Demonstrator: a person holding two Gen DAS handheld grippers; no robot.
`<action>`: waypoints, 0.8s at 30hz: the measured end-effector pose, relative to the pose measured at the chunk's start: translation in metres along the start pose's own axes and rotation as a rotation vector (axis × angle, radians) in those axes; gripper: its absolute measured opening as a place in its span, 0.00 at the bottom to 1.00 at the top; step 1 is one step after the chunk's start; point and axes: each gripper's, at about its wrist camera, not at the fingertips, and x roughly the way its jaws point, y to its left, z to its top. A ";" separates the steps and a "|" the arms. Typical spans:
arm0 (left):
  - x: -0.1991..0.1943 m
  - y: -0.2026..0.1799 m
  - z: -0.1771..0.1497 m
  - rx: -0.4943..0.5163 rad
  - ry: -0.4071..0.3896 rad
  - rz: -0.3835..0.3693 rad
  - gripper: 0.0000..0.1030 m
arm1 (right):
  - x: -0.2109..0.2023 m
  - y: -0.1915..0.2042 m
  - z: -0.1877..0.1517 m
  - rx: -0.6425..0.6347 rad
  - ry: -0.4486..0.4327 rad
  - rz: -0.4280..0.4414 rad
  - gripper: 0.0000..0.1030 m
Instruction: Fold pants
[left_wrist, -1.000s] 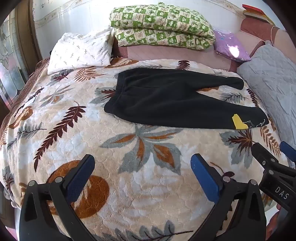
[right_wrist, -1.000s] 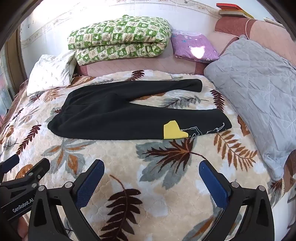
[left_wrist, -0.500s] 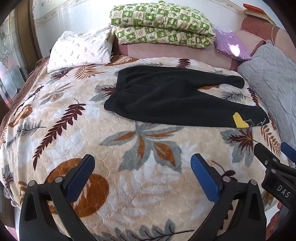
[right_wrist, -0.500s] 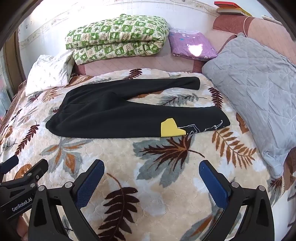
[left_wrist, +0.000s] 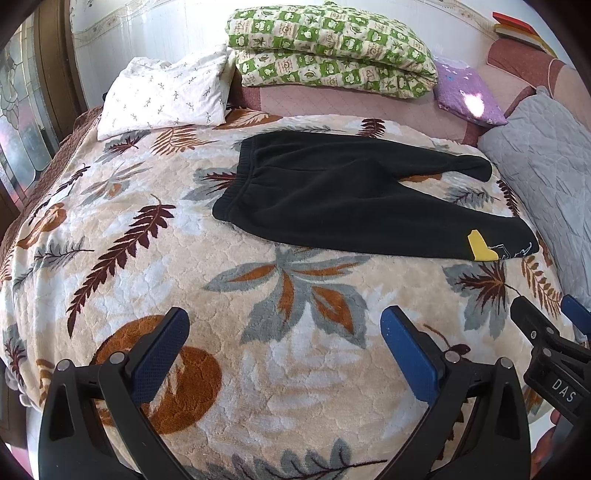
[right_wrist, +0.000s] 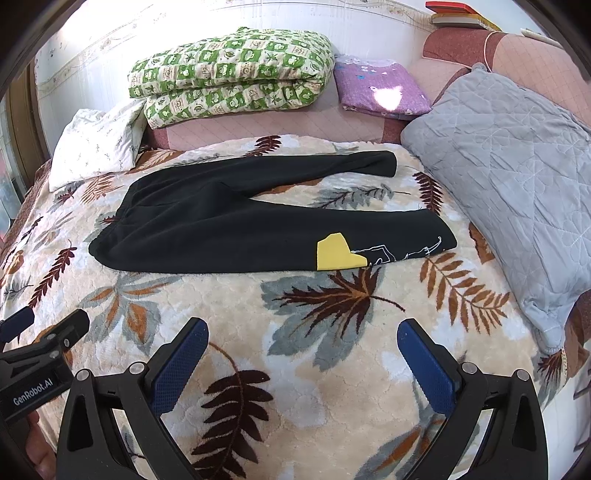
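Black pants (left_wrist: 332, 192) (right_wrist: 221, 225) lie spread flat on a leaf-patterned blanket (left_wrist: 184, 295) (right_wrist: 332, 350), waistband to the left, both legs pointing right. The near leg carries a yellow patch (left_wrist: 480, 251) (right_wrist: 334, 253) by its cuff. My left gripper (left_wrist: 284, 347) hovers open over the blanket's near part, well short of the waistband. Likewise open and holding nothing, my right gripper (right_wrist: 303, 354) sits in front of the near leg. Each gripper shows at the edge of the other's view.
A white pillow (left_wrist: 166, 96), a folded green quilt (left_wrist: 332, 48) (right_wrist: 229, 77) and a purple pillow (right_wrist: 380, 88) line the headboard. A grey quilted pillow (right_wrist: 517, 177) lies on the right of the bed. A window frame (left_wrist: 22, 122) stands at far left.
Both grippers have drifted slightly forward toward the pants; the pants look a little larger and lower in view. Jaws stayed open. The pants have not moved.
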 end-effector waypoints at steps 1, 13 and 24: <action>0.000 0.000 0.000 -0.001 -0.001 0.001 1.00 | 0.000 0.000 0.000 0.001 -0.001 0.000 1.00; -0.002 0.000 0.002 0.000 -0.005 0.003 1.00 | -0.001 -0.001 0.000 0.000 -0.002 0.000 1.00; -0.002 0.004 0.002 -0.005 -0.009 0.009 1.00 | -0.004 -0.003 0.001 0.001 -0.008 0.002 1.00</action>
